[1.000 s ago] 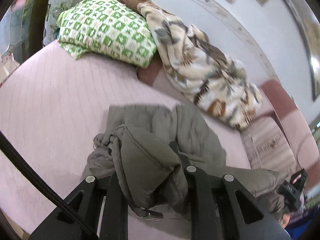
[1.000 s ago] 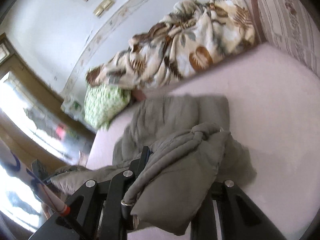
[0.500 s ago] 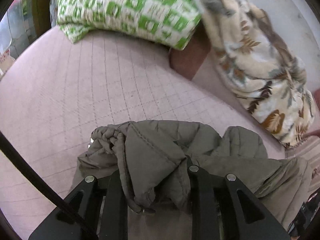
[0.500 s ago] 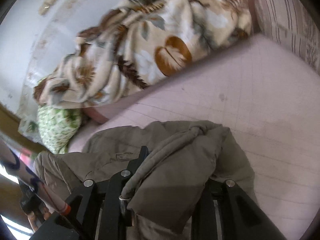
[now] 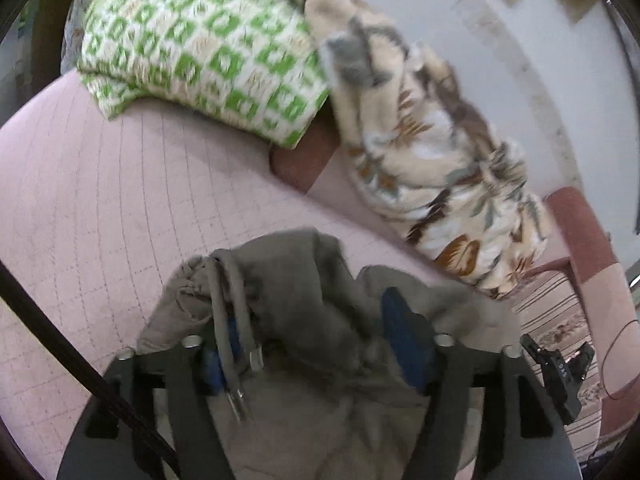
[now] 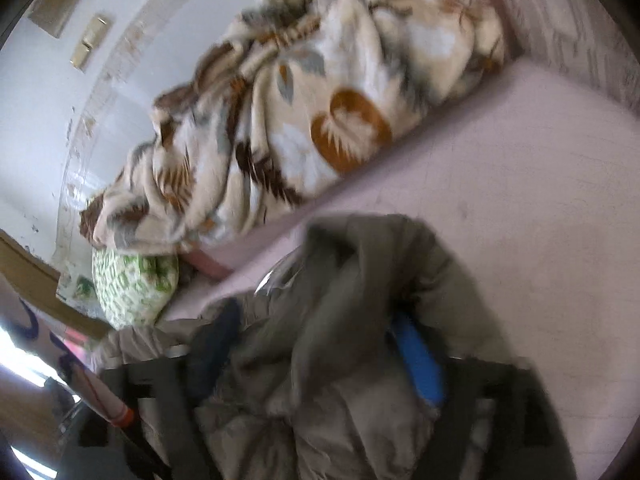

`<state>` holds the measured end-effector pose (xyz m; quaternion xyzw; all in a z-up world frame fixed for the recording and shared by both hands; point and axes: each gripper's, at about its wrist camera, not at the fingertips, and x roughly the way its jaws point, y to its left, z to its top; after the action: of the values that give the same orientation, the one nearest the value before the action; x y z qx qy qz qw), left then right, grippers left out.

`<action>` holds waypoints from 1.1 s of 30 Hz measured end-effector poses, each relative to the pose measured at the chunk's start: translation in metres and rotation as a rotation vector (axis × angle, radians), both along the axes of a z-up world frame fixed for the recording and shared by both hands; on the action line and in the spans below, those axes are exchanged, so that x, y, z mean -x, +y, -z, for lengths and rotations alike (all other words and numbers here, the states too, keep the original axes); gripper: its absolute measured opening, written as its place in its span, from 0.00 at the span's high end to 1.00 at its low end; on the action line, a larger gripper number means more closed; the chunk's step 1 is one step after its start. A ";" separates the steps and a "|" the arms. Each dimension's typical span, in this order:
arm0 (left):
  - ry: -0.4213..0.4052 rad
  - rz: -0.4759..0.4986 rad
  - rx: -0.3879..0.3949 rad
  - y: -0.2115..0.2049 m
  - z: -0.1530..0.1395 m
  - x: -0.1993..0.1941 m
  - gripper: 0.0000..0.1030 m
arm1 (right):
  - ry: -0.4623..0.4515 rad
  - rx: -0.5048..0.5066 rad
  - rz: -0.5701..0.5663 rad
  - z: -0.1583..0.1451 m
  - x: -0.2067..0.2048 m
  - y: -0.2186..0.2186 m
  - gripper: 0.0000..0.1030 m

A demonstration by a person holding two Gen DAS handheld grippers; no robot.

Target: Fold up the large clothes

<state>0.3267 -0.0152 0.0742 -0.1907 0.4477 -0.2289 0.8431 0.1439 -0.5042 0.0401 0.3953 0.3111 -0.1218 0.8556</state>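
Left wrist view: the left tongs (image 5: 316, 344) are opening, and the grey-green jacket (image 5: 304, 312) is lying bunched between the two blue pads, with a drawstring dangling past the left pad. The pads are no longer pressing on the cloth, so the jacket is resting on the pink bed (image 5: 112, 200) directly ahead of and under these tongs. Behind it, the green checked pillow (image 5: 208, 52) and the leaf-print blanket (image 5: 432, 152) are sitting against the wall.

Right wrist view: the right tongs (image 6: 320, 352) are also opening, standing wide with a thick fold of the same jacket (image 6: 360, 300) heaped between them. The picture is blurred, so the jacket's long axis is hard to judge; it is probably running across the bed from one pair of tongs to the other. Both hands are sitting equally close to it, one at each end. The jacket's near edge is cut off below the frame, and its sleeves are hidden in the folds.
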 end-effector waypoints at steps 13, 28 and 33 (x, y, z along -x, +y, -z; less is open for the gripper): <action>-0.158 -0.119 -0.161 0.058 -0.001 0.133 0.25 | -0.048 0.247 -0.311 -0.052 0.021 0.143 0.44; -0.111 -0.160 -0.347 0.081 0.067 0.110 0.25 | 0.263 0.524 -0.156 0.072 -0.140 0.193 0.40; -0.084 -0.201 -0.330 0.095 0.070 0.101 0.25 | 0.278 0.526 -0.129 0.084 -0.159 0.182 0.39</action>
<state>0.2262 0.0797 0.0046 -0.0841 0.4222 -0.0750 0.8995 0.3025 -0.3219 -0.0440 0.1191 0.4074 -0.1963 0.8839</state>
